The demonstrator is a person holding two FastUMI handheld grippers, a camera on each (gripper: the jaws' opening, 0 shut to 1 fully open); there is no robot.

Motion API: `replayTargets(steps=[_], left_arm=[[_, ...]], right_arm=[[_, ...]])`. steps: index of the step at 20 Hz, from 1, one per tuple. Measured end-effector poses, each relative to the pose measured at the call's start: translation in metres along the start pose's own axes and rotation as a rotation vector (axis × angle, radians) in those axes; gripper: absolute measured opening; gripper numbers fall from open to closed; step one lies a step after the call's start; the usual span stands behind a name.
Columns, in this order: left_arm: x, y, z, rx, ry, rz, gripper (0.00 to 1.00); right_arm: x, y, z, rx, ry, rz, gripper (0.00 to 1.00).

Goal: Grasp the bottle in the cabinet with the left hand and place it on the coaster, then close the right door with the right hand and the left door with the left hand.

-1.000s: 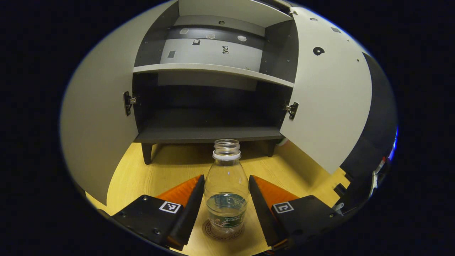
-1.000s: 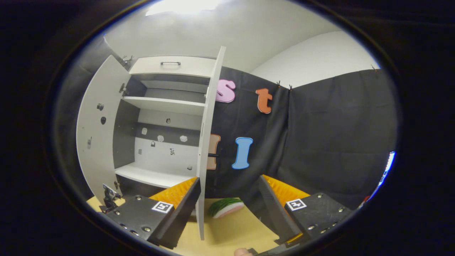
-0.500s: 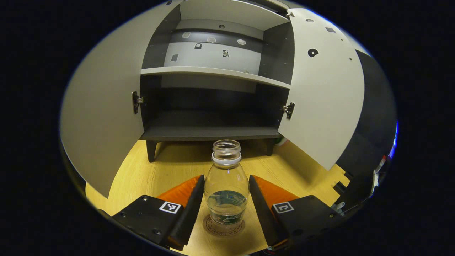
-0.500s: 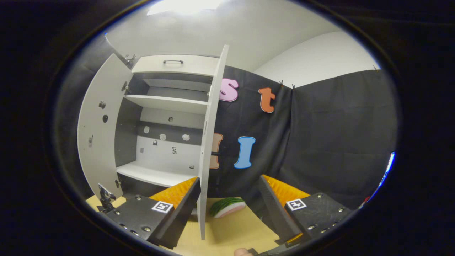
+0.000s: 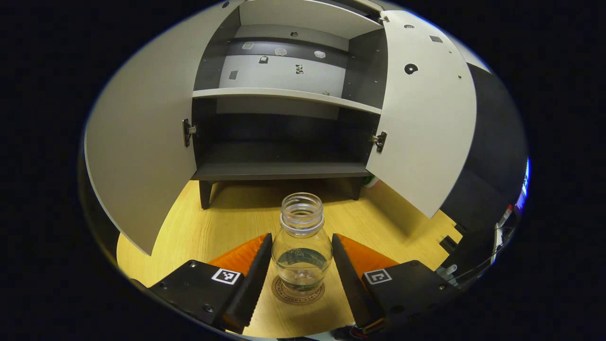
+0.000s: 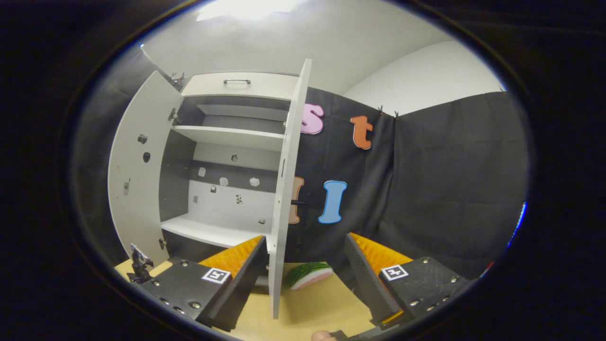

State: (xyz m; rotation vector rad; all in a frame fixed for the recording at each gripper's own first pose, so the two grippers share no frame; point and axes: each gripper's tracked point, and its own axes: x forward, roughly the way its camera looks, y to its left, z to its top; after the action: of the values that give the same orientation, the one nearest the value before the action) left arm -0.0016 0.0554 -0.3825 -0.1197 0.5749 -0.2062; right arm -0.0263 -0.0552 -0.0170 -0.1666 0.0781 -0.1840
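Bottle [image 5: 302, 246] between spread jaws

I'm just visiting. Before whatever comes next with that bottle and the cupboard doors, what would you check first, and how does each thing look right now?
1. Bottle upright on the coaster: ok.
2. Left gripper fingers off the bottle: ok, a gap shows on each side.
3. Right door not yet closed: ok, it stands wide open.
4. Right gripper open, near that door's edge: ok.
5. Left door open, waiting its turn: ok.
6. Lower shelf free of things in the doors' way: cannot tell, too dark.
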Motion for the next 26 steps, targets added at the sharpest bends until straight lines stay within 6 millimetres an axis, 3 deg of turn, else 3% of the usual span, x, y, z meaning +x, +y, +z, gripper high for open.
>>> replayTargets(steps=[3,7,13,17,21,26], left_arm=[[-0.002,0.002,0.002,0.021,0.002,0.019,0.83],[-0.004,0.002,0.011,0.041,-0.012,0.027,0.93],[-0.016,-0.002,0.032,0.031,-0.045,0.028,0.93],[-0.035,-0.012,0.075,0.029,-0.139,0.015,0.93],[-0.062,-0.019,0.131,0.045,-0.255,0.021,0.93],[-0.111,-0.021,0.204,0.064,-0.418,0.063,0.93]], right_arm=[[-0.002,-0.003,-0.001,0.004,0.003,-0.005,1.00],[-0.005,-0.006,-0.004,0.013,0.010,-0.010,1.00],[-0.003,-0.011,-0.005,0.023,0.011,-0.010,1.00],[0.001,-0.012,-0.004,0.026,0.008,-0.002,1.00],[0.010,-0.010,-0.004,0.032,0.004,0.018,1.00],[0.025,-0.013,0.001,0.021,-0.021,0.034,1.00]])
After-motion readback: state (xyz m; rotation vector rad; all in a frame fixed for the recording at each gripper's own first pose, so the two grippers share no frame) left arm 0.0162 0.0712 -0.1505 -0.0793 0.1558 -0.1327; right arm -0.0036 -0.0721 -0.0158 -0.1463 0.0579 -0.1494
